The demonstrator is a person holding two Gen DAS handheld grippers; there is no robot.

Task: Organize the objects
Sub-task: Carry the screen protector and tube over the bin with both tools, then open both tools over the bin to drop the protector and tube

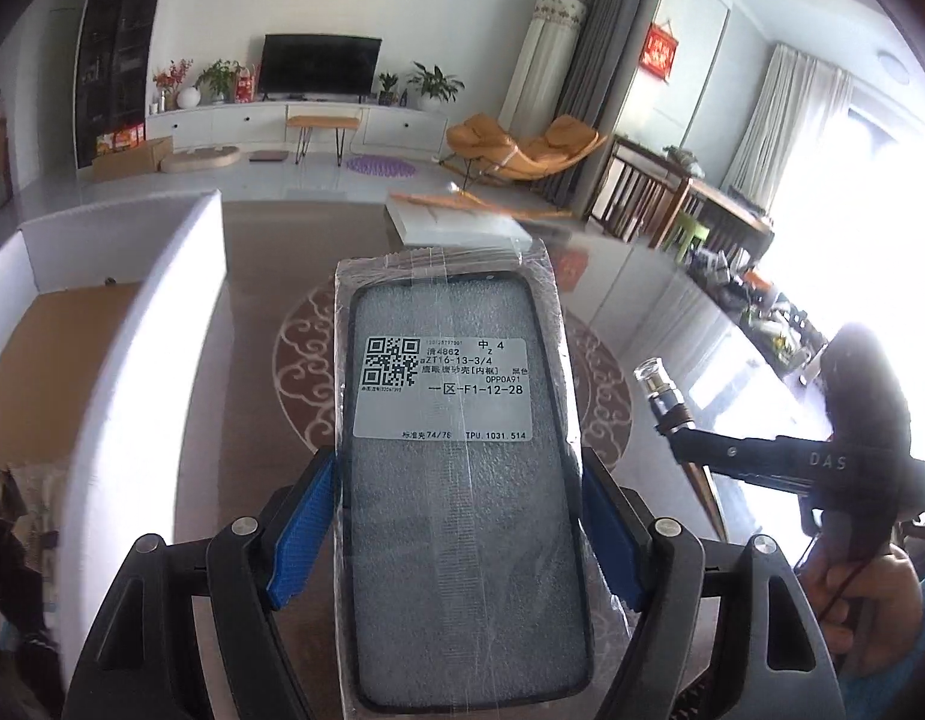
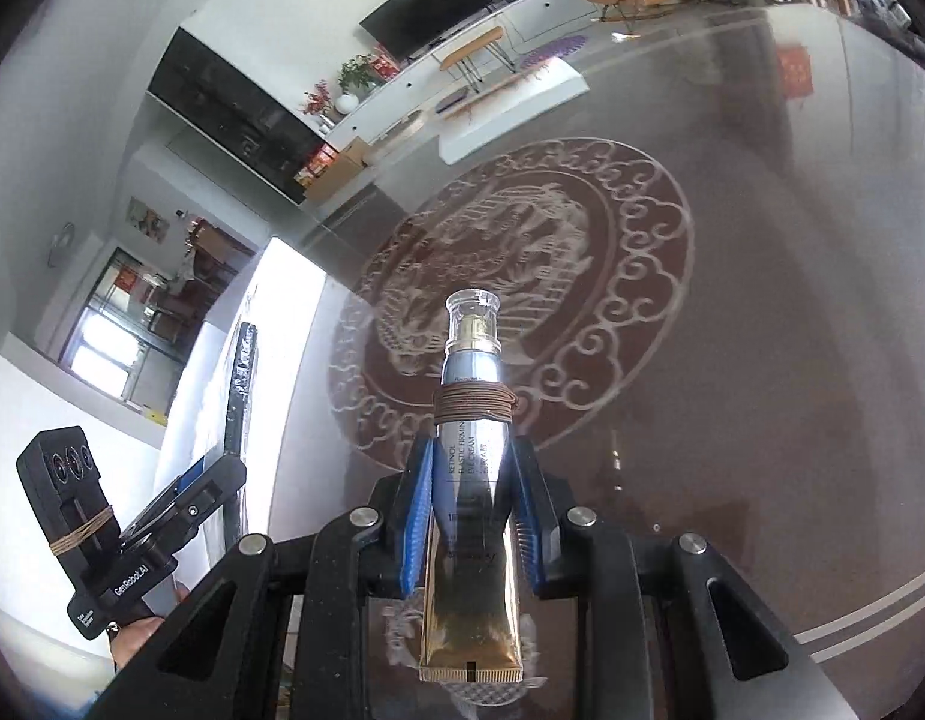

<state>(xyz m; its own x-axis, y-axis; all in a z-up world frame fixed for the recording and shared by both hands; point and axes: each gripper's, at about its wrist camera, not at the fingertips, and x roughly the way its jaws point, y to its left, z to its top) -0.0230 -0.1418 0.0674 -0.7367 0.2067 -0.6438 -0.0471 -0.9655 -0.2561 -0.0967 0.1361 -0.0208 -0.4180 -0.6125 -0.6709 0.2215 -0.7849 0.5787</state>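
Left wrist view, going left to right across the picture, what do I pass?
White open box with cardboard floor → plastic-wrapped black phone case with white label in the left tongs → clear-capped cream tube in the right tongs.

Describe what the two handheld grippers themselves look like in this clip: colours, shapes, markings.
Both are black plastic tools with angular arms and silver round pivot bolts. The left gripper and right gripper each have blue ribbed pads on the fingers. From the right camera, the left tool's body shows white "GenRobot.AI" lettering and a tan cord wrap. From the left camera, white letters "DAS" show on the right tool.
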